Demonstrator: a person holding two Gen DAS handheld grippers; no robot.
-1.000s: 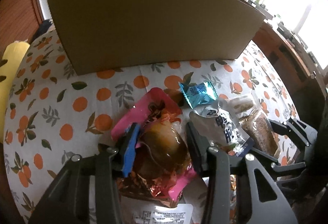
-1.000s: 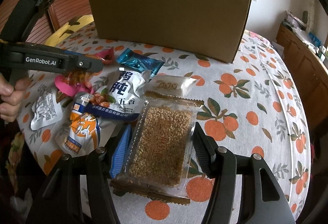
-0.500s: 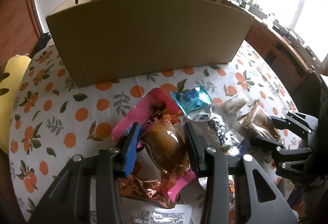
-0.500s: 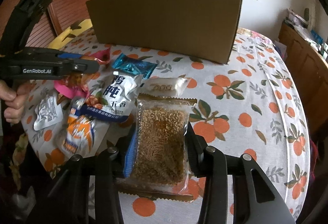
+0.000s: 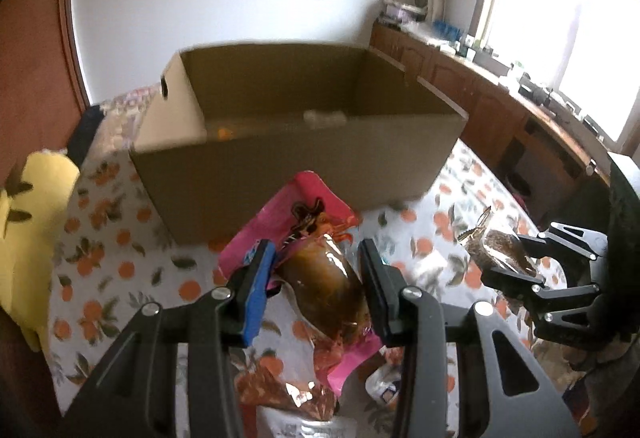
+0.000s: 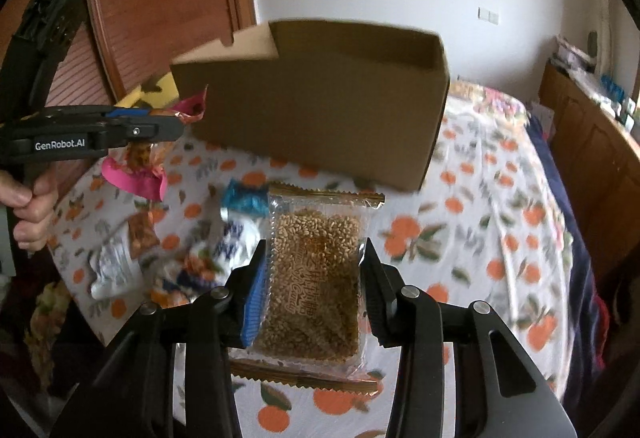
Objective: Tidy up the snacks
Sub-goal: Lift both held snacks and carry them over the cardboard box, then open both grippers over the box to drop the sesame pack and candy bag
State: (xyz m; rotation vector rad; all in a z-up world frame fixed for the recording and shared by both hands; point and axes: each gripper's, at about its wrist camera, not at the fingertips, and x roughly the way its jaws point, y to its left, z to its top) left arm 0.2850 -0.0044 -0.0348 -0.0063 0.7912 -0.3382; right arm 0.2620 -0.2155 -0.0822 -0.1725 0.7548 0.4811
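My left gripper (image 5: 316, 252) is shut on a pink snack packet (image 5: 304, 197) with a glossy brown piece inside, held above the table. In the right wrist view the left gripper (image 6: 176, 125) holds that pink packet (image 6: 132, 177) at the far left. My right gripper (image 6: 313, 250) is shut on a clear packet of a golden grain bar (image 6: 316, 278), also off the table. The right gripper (image 5: 508, 256) and the grain bar (image 5: 496, 244) show at the right of the left wrist view. An open cardboard box (image 5: 296, 173) stands just beyond both, with small items on its floor.
Loose snacks lie on the orange-print tablecloth (image 6: 480, 217): a blue packet (image 6: 244, 197), a white packet (image 6: 116, 270) and others, blurred. A person's hand (image 6: 28, 205) grips the left tool. A yellow cushion (image 5: 36, 197) sits left, wooden cabinets (image 5: 500, 105) right.
Both grippers have risen, lifting their packets off the table. The right jaws closed onto the grain bar. The box's inside has come into view.
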